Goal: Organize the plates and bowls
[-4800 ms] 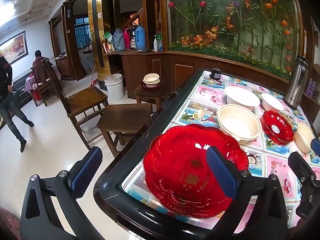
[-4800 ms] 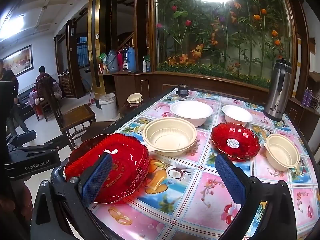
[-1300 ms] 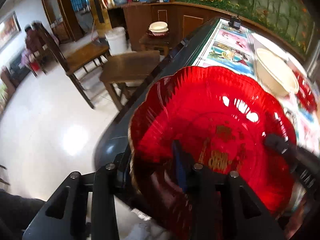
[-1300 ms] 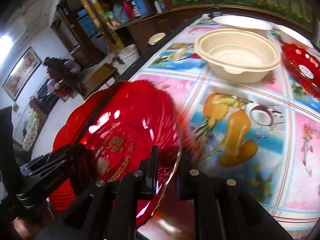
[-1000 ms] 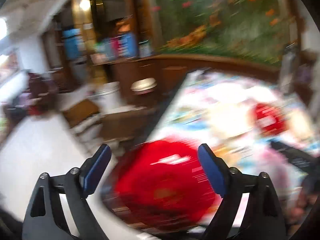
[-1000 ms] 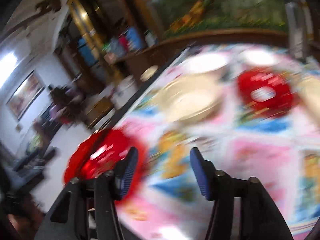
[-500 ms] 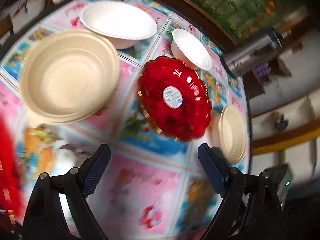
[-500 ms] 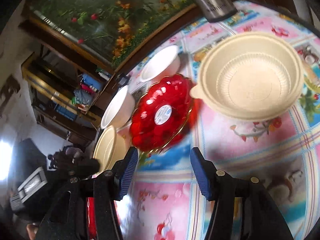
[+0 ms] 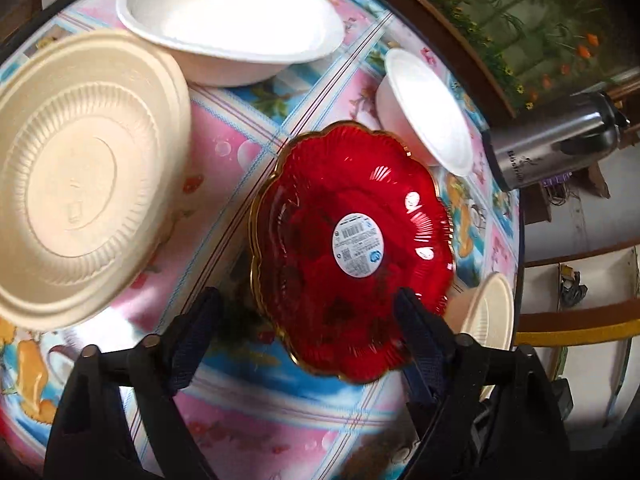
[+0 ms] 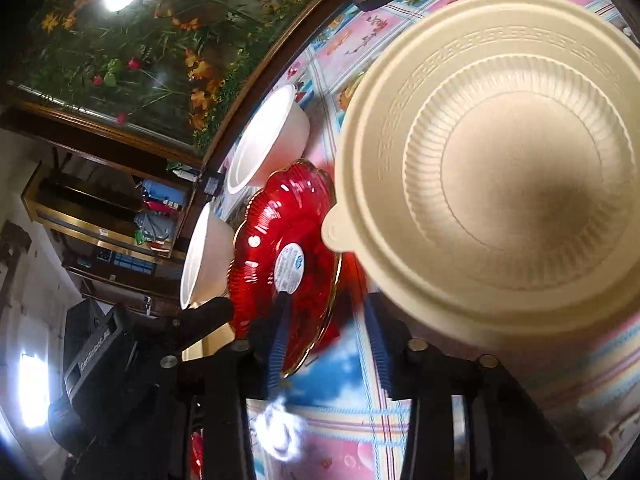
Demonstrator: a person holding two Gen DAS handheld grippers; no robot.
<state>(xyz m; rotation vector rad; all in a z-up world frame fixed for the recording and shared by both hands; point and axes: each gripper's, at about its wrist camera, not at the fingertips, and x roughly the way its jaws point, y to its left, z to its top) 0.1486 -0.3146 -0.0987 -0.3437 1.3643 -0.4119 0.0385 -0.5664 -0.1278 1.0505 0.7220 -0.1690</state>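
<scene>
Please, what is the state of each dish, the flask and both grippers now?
red plate: upright, empty
large cream bowl: upright, empty
large white bowl: upright, empty
small white bowl: upright, empty
small cream bowl: upright, empty
flask: standing, closed
left gripper: open
right gripper: open, astride red plate's rim

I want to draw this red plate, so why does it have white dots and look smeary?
Left wrist view: the white dots on the small red plate are glare from lamps, and its lower rim is smeared by motion. Right wrist view: the same plate blurs near the right claw, and the fisheye lens bulges the cream bowl.
</scene>
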